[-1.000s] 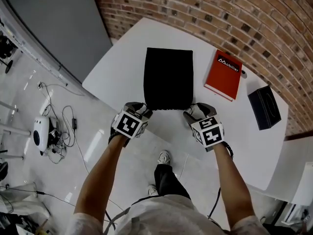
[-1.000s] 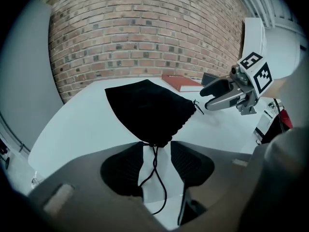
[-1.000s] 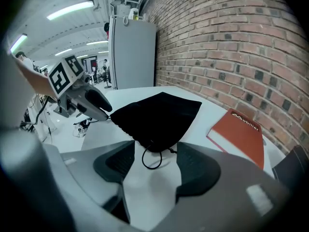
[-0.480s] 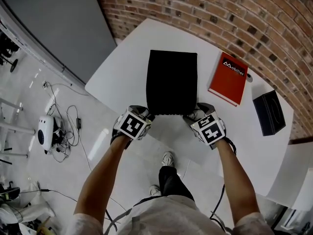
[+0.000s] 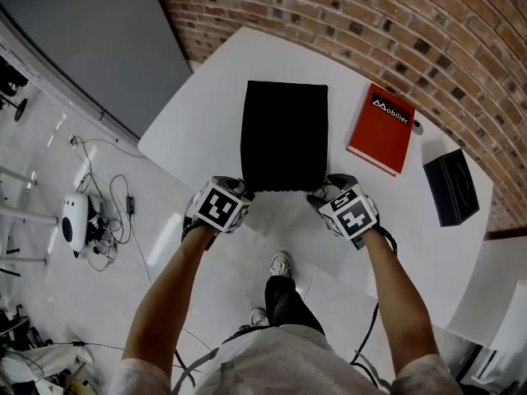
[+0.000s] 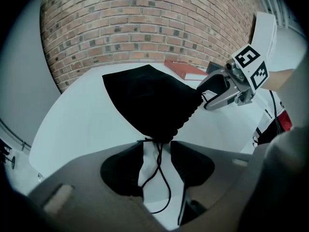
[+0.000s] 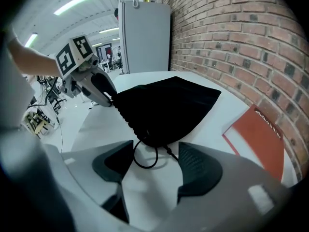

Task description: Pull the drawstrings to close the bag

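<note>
Sprawling over the pale floor at the far left, loose cables (image 5: 111, 220) lay beside a small white device (image 5: 72, 222). A grey panel (image 5: 107, 39) stood behind the left edge of the white bench (image 5: 206, 105).

The left tool (image 5: 241, 190) sat at the near left corner of the black drawstring bag (image 5: 284, 134). In the left gripper view this tool (image 6: 157, 164) was released, with its two dark jaws standing apart. The left drawstring (image 6: 161, 178), a thin black cord, ran down from the bag's (image 6: 147, 100) gathered corner through the gap between them, and neither jaw pinched it.

The bag lay flat near the middle of the bench. Its closed end pointed toward the brick wall (image 5: 370, 15) and its pleated mouth faced the person. Below the bench edge, between the forearms, a shoe (image 5: 280, 263) showed on the floor.

The right tool (image 5: 319, 193) sat at the bag's near right corner, opposite the left one. In the right gripper view its jaws (image 7: 154, 166) were likewise spread and gripped nothing. The right drawstring (image 7: 145, 161) curled in a loose loop on the bench between them, just below the bag's (image 7: 169, 103) puckered edge. The left tool (image 7: 108, 98) showed across the bag, its tip at the far corner of the mouth.

A red book (image 5: 380, 127) lay flat on the bench to the right of the bag, near it but apart. A black box (image 5: 449, 186) stood further right, close to the wall.
</note>
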`<state>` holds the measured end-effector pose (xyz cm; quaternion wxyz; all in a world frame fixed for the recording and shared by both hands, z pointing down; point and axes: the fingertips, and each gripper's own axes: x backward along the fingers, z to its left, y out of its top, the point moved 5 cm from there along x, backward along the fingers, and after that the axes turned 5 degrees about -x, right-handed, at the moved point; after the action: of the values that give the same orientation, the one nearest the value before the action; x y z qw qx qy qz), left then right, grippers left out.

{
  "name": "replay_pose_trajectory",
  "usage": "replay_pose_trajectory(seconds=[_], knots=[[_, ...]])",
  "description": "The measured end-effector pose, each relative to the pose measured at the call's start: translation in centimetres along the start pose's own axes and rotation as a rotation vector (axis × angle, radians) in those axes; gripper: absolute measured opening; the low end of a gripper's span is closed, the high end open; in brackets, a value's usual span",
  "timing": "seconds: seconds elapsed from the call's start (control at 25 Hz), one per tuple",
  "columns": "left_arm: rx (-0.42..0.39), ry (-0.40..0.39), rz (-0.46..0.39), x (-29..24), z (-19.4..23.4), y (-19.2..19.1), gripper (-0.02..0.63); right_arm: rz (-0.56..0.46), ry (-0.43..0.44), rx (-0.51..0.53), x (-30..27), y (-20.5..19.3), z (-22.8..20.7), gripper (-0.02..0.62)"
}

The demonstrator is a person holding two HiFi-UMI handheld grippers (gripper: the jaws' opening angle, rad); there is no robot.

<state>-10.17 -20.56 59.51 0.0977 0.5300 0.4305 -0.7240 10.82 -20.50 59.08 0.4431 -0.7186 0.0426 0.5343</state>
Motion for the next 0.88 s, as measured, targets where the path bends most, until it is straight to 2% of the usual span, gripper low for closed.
replay_pose_trajectory(seconds=[0.4,0.56,0.76,0.88], knots=[[-0.006,-0.018,-0.013,0.05,0.01,-0.30,0.173,0.019,0.049,-0.034,0.12,-0.28,0.23,0.219],[-0.016,-0.028,-0.010,0.07,0.38,-0.35,0.137,0.030,0.047,-0.038,0.35,-0.58,-0.12,0.156],[-0.074,-0.032,0.014,-0.02,0.29,-0.02,0.112,0.034,0.037,-0.040,0.48,-0.56,-0.42,0.112],[-0.115,-0.038,0.042,-0.02,-0.20,-0.18,0.071,0.037,0.028,-0.045,0.38,-0.57,-0.38,0.072]])
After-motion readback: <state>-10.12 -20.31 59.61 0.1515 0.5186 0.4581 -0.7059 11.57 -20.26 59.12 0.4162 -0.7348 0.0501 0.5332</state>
